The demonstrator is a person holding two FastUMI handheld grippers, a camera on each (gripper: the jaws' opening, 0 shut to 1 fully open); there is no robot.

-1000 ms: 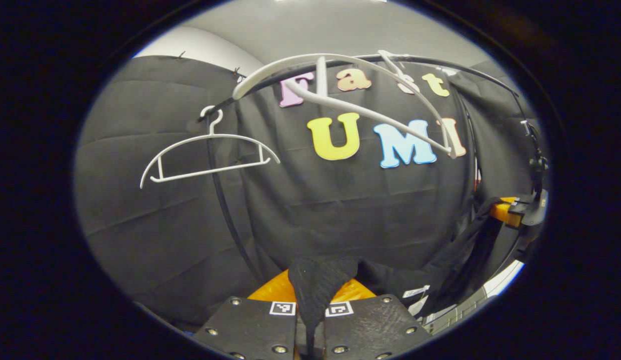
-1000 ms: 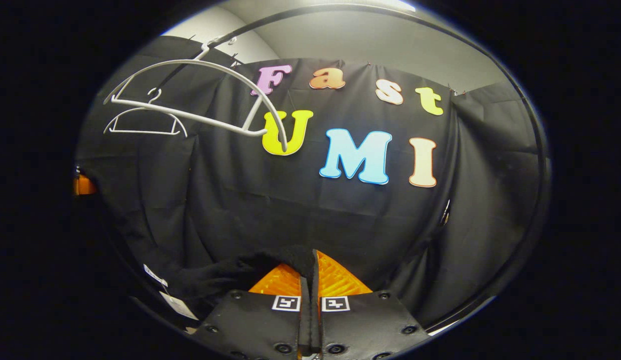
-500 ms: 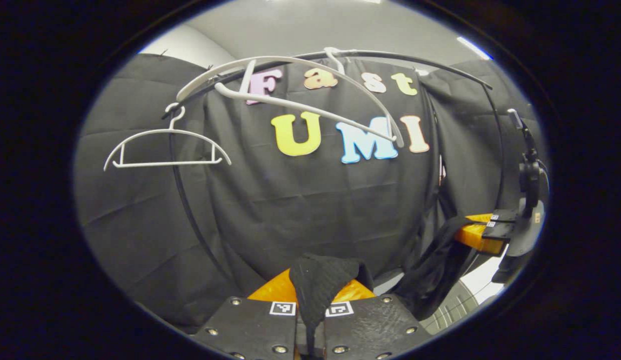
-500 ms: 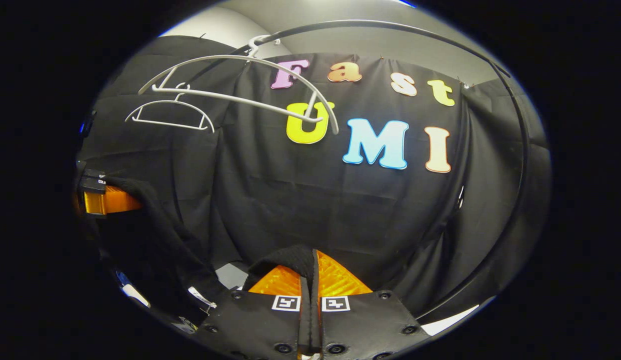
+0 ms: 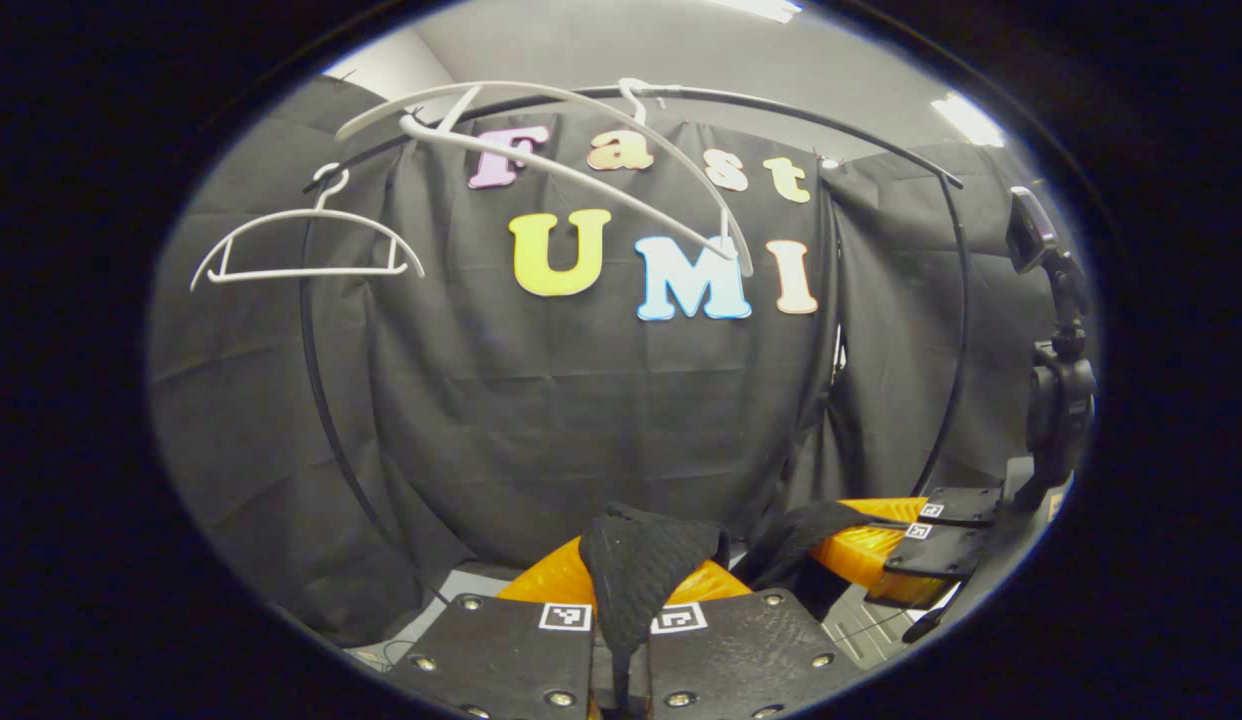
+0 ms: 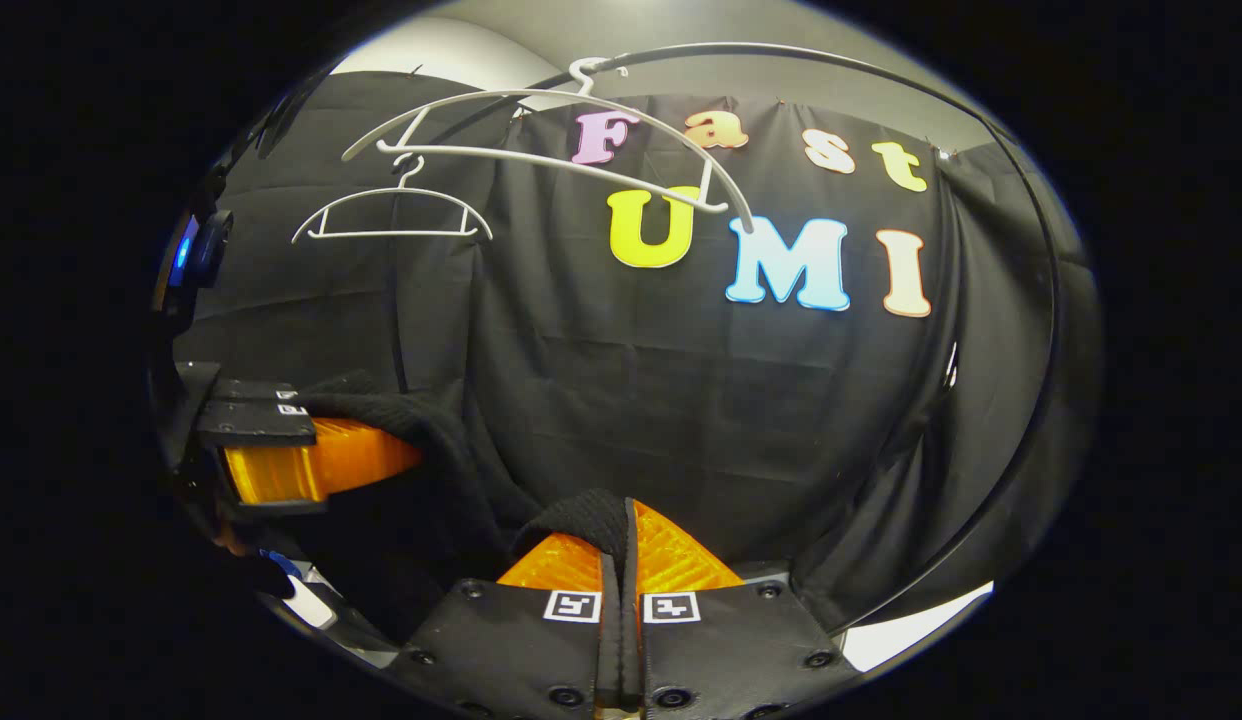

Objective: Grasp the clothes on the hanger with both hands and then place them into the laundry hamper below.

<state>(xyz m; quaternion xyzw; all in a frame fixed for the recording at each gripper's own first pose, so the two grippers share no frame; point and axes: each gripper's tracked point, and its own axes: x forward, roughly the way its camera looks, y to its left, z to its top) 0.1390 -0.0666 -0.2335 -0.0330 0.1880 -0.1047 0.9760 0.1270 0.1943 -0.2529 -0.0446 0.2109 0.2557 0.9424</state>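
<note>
Between both claws, garment [image 5: 636, 575] mostly hidden

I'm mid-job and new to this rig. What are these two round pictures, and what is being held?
Each picture comes from a camera riding on a hand-held two-finger gripper, looking forward along its own fingers. In the left gripper view, the left gripper is at the bottom, its fingers pinching a fold of the black garment. In the right gripper view, the right gripper pinches another part of it. Each view also catches the other gripper off to the side. Above, two bare white hangers hang on a black rail. The hamper is not something I can make out.
</note>
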